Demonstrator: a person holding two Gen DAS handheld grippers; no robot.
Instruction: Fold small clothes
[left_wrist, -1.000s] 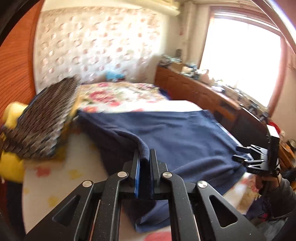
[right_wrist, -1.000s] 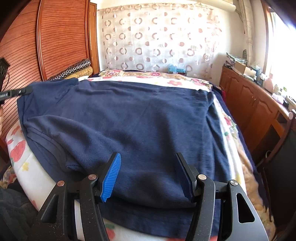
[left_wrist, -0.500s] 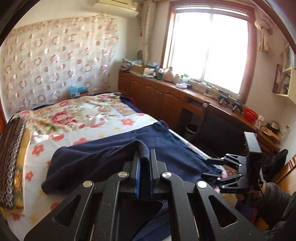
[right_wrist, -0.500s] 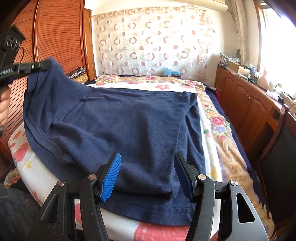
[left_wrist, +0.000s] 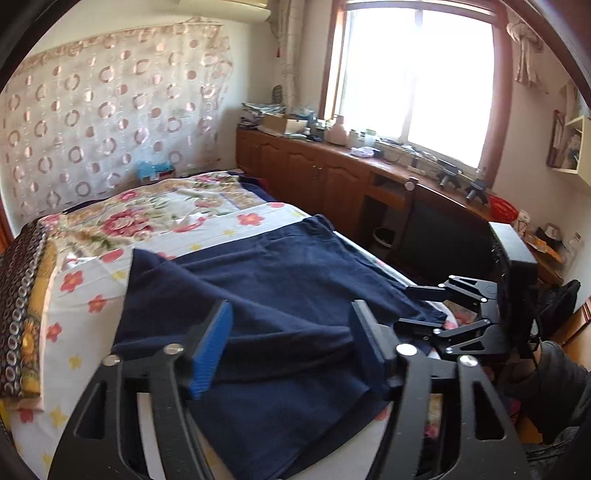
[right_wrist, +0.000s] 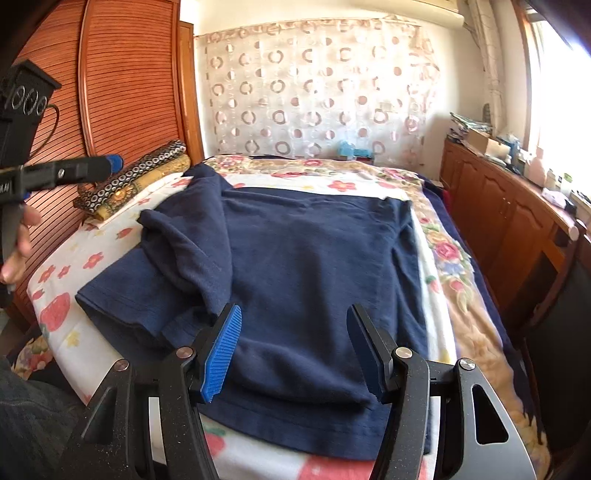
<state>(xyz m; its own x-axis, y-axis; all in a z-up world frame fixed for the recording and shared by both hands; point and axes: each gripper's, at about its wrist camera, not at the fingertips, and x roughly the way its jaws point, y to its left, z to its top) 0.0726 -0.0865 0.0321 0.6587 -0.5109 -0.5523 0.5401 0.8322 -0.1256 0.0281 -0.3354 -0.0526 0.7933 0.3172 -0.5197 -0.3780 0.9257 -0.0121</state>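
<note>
A dark blue shirt (right_wrist: 306, 273) lies spread on the bed (right_wrist: 74, 332), over a white sheet printed with red flowers. Its left side is folded inward: a sleeve and a flap of cloth rest across the body of the shirt, with the fold running from the far left corner toward the near edge. The rest of the shirt lies flat, its hem near the foot of the bed.

The left tool (left_wrist: 291, 347) has just been opening; its jaws now stand apart, released, with nothing pressed between the pads. In the left wrist view the folded part of the shirt lies below and beyond its fingers, apart from them. In the right wrist view the same tool shows at the left edge, above the side of the bed, held by a hand (right_wrist: 14, 251).

The right tool (right_wrist: 295, 350) hangs over the near hem of the shirt with its jaws parted, gripping nothing; the blue pad and the black one stand either side of the cloth below.

A patterned pillow (right_wrist: 136, 177) lies at the far left of the bed, beside a wooden wardrobe (right_wrist: 122, 85). A curtain with rings (right_wrist: 314, 99) hangs behind the bed, and a low wooden cabinet (right_wrist: 498, 221) runs under the window on the right
</note>
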